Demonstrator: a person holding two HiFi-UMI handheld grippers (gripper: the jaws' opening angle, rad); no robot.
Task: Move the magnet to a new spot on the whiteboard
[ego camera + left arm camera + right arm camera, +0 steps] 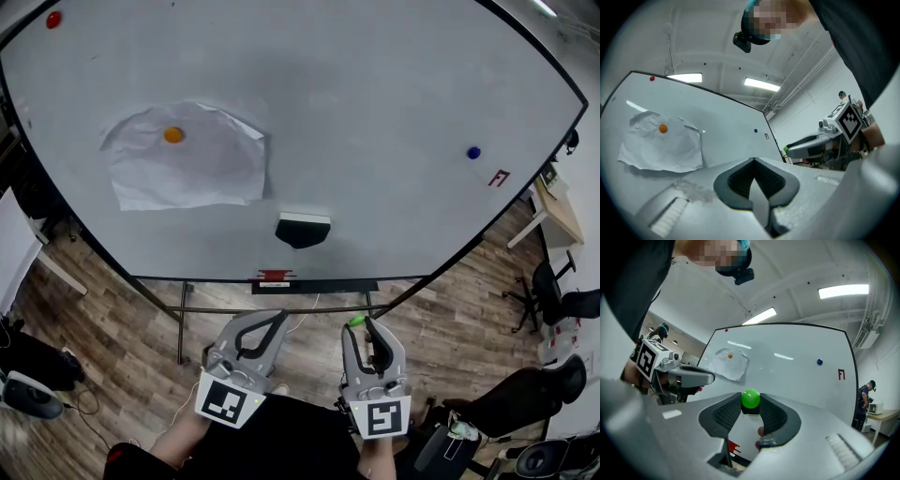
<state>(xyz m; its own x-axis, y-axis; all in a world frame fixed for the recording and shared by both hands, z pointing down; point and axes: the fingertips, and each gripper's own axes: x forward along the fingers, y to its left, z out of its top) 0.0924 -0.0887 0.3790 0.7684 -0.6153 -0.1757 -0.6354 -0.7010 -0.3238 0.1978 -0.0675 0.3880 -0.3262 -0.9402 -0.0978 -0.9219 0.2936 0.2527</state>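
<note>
While the right gripper (751, 408) clamps the green magnet (750, 398), whiteboard (797, 371) stands apart

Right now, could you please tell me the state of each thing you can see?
Left gripper: shut, empty.
Right gripper: shut on the green magnet.
Green magnet: held, off the whiteboard.
Paper: crumpled, pinned by the orange magnet.
Blue magnet: stuck on the whiteboard.

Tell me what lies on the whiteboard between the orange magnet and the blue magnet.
In the head view, the crumpled paper under the orange magnet reaches partway; then the whiteboard is bare up to the blue magnet.
</note>
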